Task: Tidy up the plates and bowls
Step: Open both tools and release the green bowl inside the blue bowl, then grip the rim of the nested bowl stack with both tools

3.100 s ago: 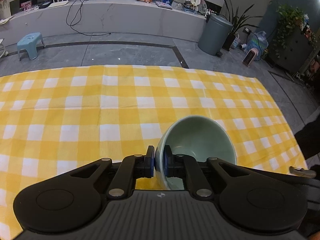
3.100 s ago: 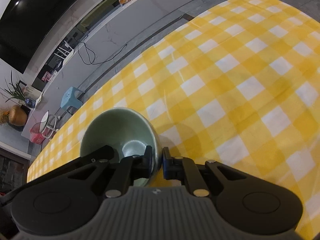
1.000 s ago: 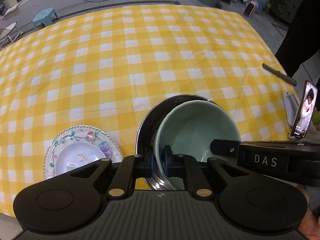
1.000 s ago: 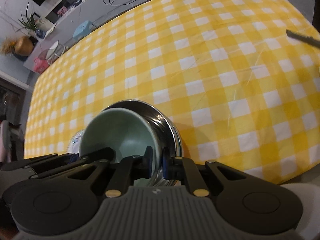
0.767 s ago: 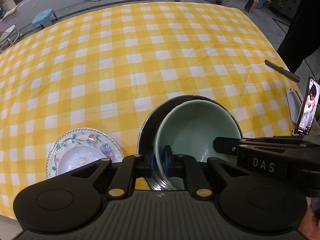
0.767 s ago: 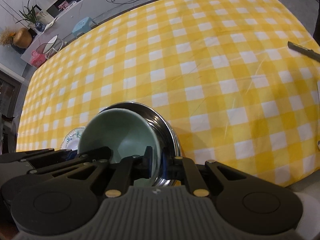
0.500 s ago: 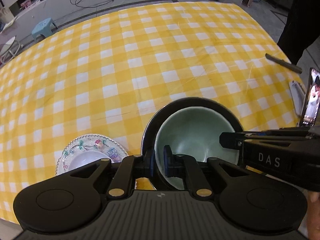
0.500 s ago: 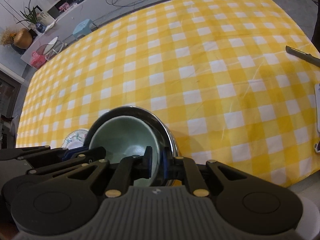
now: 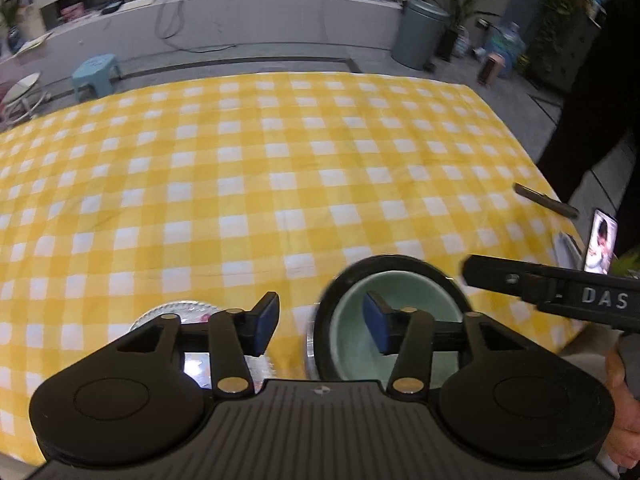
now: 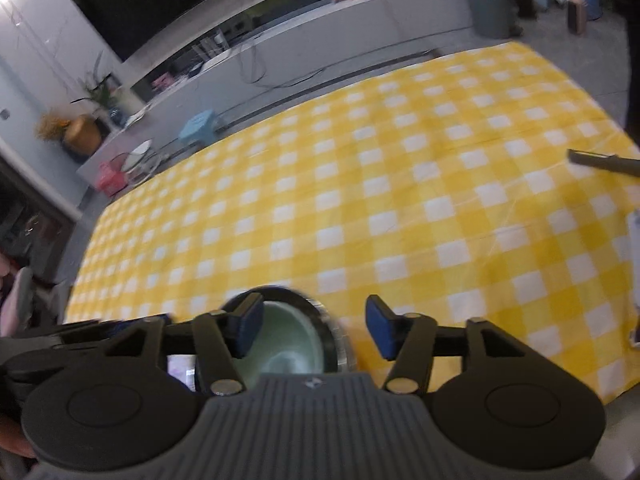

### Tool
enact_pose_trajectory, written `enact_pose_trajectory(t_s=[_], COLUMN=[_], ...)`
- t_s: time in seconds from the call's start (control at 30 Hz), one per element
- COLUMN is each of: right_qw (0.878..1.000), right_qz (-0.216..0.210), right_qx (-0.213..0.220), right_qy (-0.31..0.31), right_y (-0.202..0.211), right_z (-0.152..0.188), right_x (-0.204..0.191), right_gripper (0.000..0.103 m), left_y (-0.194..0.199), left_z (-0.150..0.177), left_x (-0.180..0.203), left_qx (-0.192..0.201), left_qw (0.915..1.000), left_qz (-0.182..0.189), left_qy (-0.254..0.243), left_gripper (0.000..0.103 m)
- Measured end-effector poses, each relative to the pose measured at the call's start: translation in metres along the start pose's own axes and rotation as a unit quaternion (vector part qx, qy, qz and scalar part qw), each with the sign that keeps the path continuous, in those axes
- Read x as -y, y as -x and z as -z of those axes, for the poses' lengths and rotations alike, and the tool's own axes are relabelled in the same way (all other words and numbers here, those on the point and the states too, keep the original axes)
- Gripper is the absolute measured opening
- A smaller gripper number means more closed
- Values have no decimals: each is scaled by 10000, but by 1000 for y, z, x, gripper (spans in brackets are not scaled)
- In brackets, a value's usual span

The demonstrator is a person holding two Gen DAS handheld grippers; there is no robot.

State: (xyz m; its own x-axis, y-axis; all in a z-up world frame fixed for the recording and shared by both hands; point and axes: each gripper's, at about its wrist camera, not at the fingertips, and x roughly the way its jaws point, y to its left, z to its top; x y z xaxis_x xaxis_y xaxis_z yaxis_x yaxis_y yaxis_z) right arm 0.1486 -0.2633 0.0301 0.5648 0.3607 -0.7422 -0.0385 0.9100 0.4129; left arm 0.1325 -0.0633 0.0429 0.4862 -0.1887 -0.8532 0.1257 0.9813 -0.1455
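Left wrist view, left to right: patterned plate [image 9: 180,310] at the near edge of the desk [image 9: 280,160], mostly hidden behind the left tool [image 9: 320,322], only a rim sliver and a bright patch showing. Left tool's jaws have just been opening and now stand wide, nothing clamped; one blue pad hangs over the cloth, the other over the green bowl [image 9: 396,308]. Green bowl sits nested inside the dark metal bowl [image 9: 384,262], upright, both resting on the yellow check cloth near the desk's right front corner; looks like a finished stacking step, so letting go makes sense. Right tool [image 9: 560,288] comes in from the right above the bowls' far side; its fingertips are not visible here. Further right a dark pen-like object [image 9: 546,204] and a propped phone [image 9: 602,246] by the edge, partly cut off. Right wrist view is blurred: green bowl [image 10: 288,336] inside the metal rim [image 10: 324,312], right tool [image 10: 314,328] also just opened, jaws wide, gripping nothing, straddling the bowl's right rim. Bowl bottoms and the stack's near side are blocked by the tool bodies.
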Motion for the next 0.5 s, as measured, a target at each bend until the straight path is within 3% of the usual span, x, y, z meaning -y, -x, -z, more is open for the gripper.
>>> enact_pose_trajectory(t_s=[0.2, 0.5], right_qw=[9990, 9973], right_qz=[2, -171], right_qx=[-377, -618], right_qy=[-256, -355], right_y=[-24, -37], right_z=[18, 23], right_x=[14, 13], right_gripper=[61, 61], left_y=[-20, -28], left_z=[13, 19], left_x=[-16, -25], left_qx=[-278, -474], left_qw=[9983, 9939], left_qz=[121, 550], left_qy=[506, 832], left_gripper=[64, 69])
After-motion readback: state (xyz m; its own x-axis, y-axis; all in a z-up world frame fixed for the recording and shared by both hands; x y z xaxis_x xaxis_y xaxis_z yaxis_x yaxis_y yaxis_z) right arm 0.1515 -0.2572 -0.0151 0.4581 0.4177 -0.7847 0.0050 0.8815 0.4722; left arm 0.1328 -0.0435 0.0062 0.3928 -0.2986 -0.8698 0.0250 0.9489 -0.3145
